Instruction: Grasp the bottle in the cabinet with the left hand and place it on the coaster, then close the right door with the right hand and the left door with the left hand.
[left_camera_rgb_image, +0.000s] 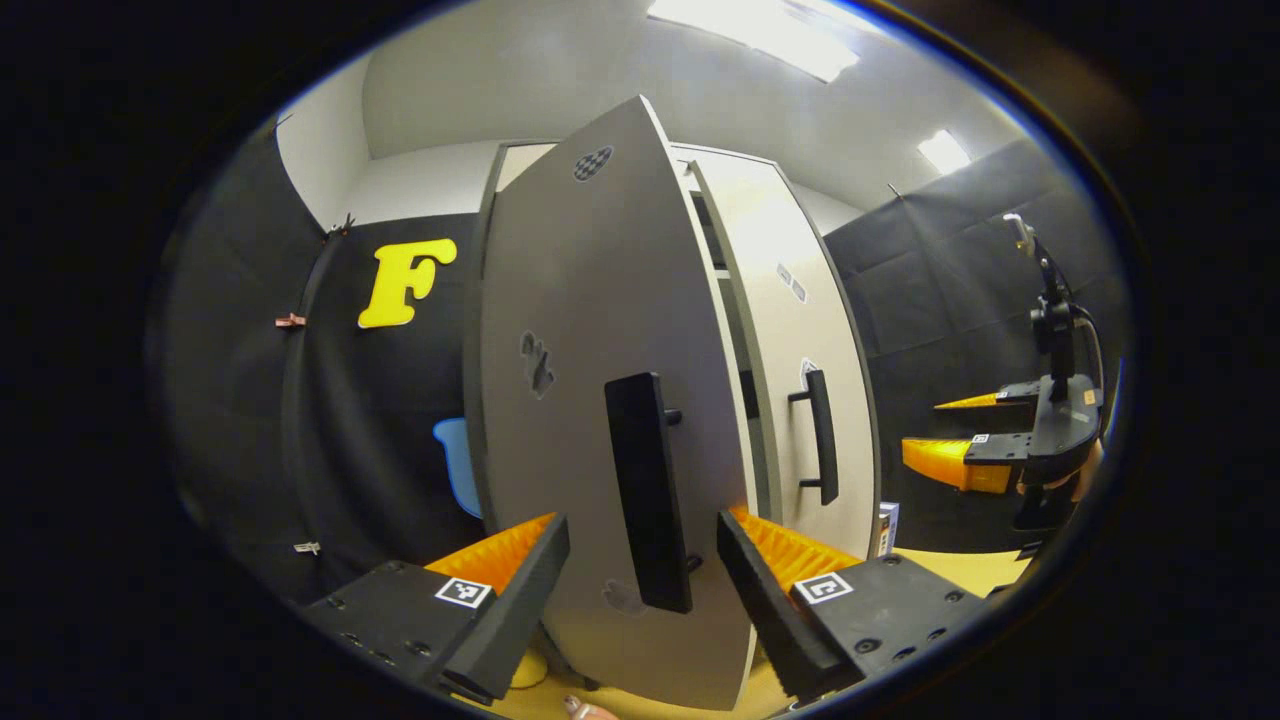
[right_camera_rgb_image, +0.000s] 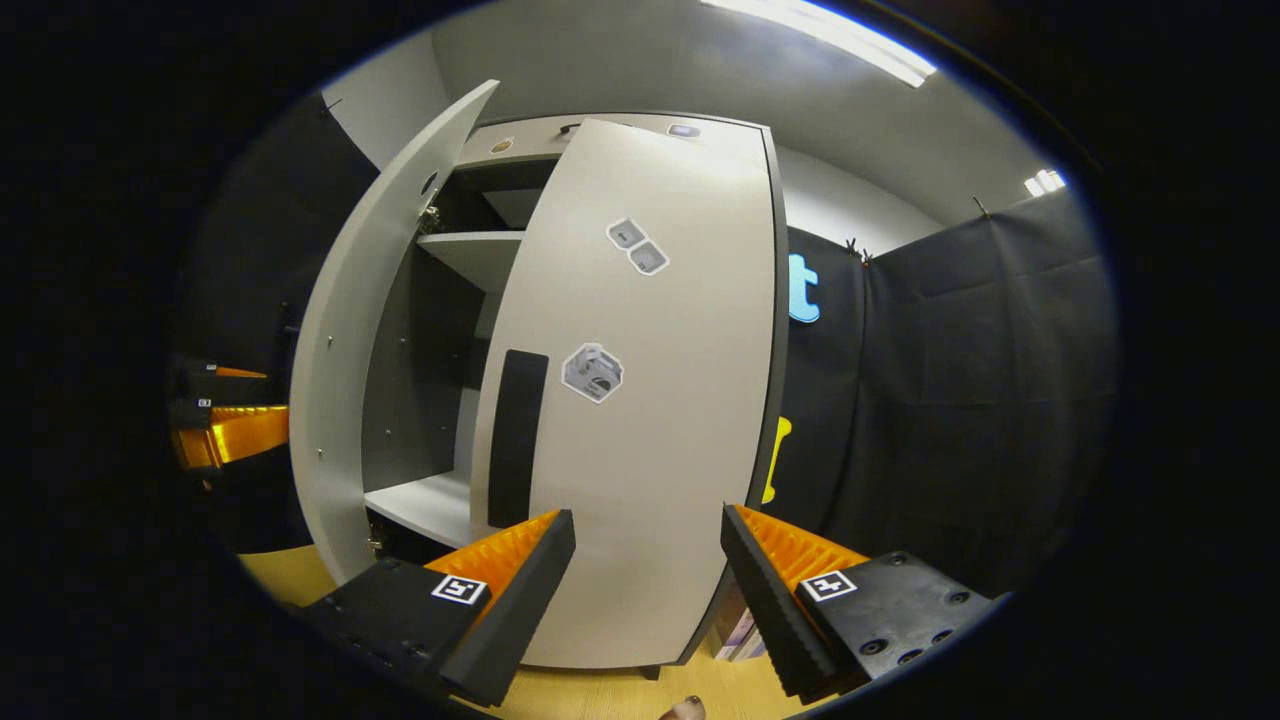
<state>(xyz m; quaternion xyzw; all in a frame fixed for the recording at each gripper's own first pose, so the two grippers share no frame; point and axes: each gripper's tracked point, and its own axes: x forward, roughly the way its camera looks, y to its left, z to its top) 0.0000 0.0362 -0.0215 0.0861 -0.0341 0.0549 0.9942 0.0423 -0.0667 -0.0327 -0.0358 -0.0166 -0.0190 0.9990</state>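
Note:
The grey cabinet's left door (left_camera_rgb_image: 590, 330) stands partly open, edge toward me, right in front of my left gripper (left_camera_rgb_image: 643, 530). That gripper is open, and the door's black handle (left_camera_rgb_image: 648, 490) stands between its fingers. The right door (left_camera_rgb_image: 805, 370) with its handle (left_camera_rgb_image: 820, 435) lies almost shut behind it. In the right gripper view the right door (right_camera_rgb_image: 650, 400) faces my open right gripper (right_camera_rgb_image: 648, 520), which holds nothing. Its handle (right_camera_rgb_image: 515, 440) is just left of the fingers. The left door (right_camera_rgb_image: 340, 380) swings out at the left, with bare shelves (right_camera_rgb_image: 430, 505) showing in the gap.
The cabinet stands on a yellowish wooden table (left_camera_rgb_image: 960, 570). A small box-like item (left_camera_rgb_image: 887, 528) sits by the cabinet's right foot. The right gripper (left_camera_rgb_image: 990, 445) hangs far right in the left gripper view. The left gripper (right_camera_rgb_image: 225, 430) shows at the far left beyond the open door.

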